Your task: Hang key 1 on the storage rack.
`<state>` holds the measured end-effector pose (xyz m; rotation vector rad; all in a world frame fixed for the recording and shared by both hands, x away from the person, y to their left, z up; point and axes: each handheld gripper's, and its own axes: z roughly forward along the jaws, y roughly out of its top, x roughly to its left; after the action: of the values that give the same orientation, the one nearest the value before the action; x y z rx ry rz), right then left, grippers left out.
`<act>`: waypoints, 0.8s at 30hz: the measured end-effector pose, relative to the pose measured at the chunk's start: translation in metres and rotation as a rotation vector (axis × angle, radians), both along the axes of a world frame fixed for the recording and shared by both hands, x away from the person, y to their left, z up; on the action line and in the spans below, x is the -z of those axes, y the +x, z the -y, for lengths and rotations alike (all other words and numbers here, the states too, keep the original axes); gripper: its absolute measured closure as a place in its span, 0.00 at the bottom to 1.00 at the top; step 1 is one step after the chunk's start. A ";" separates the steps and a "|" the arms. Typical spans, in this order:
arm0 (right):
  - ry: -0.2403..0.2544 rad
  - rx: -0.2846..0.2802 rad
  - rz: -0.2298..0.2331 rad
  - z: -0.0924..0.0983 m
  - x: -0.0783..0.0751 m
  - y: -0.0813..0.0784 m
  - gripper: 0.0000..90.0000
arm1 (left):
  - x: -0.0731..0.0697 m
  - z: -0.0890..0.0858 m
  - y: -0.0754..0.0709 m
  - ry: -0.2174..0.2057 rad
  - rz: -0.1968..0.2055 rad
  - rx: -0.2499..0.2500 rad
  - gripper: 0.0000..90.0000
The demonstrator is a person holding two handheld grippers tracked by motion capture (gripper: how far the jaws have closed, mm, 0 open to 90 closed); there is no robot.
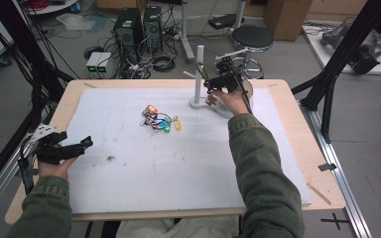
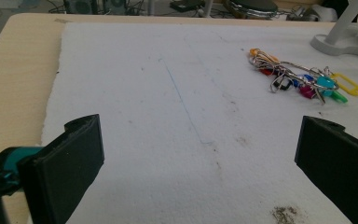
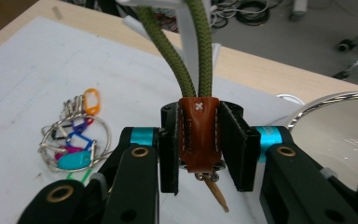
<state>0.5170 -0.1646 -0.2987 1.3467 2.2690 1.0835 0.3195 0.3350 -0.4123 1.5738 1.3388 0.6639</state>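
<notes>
Looking down from high: one white stand [image 1: 198, 74] at the mat's [image 1: 129, 163] far edge, one key-tag bunch [image 1: 158, 119] mid-mat, left gripper [image 1: 82, 145] held at near-left, left gripper view: jaws spread wide, empty, right gripper view: right gripper [image 3: 199, 149] clamped on one brown leather tab [image 3: 197, 137], long axis vertical, two green cord [image 3: 193, 51] strands running up to stand.

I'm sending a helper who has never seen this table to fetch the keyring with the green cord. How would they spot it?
Find the white stand at the far side of the white mat. Next to it, the right tool grips a brown leather tab with a green cord loop. The other keys, lying mid-mat, have colourful plastic tags instead.
</notes>
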 end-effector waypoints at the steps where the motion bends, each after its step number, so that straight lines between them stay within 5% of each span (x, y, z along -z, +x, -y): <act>1: 0.000 0.000 0.000 0.000 0.000 0.000 0.72 | 0.000 0.000 0.000 0.000 0.000 -0.002 0.02; 4: 0.017 -0.002 0.006 0.002 0.000 -0.003 0.57 | 0.000 0.000 -0.001 0.000 0.000 -0.001 0.02; 5: 0.012 0.018 0.034 0.003 -0.001 -0.007 0.42 | 0.000 0.001 0.000 0.002 0.002 0.001 0.02; 13: -0.023 0.104 0.025 0.012 -0.005 -0.016 0.13 | 0.000 0.000 0.000 0.001 0.000 -0.003 0.02; 18: -0.018 0.183 -0.008 0.021 -0.010 -0.023 0.01 | 0.000 0.000 0.000 0.000 -0.003 -0.003 0.02; 24: -0.048 0.172 -0.030 0.029 -0.018 -0.037 0.01 | 0.000 0.001 0.000 0.003 -0.002 0.002 0.02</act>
<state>0.4802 -0.1940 -0.2811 1.5159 2.1394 0.9525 0.3193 0.3342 -0.4123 1.5780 1.3386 0.6636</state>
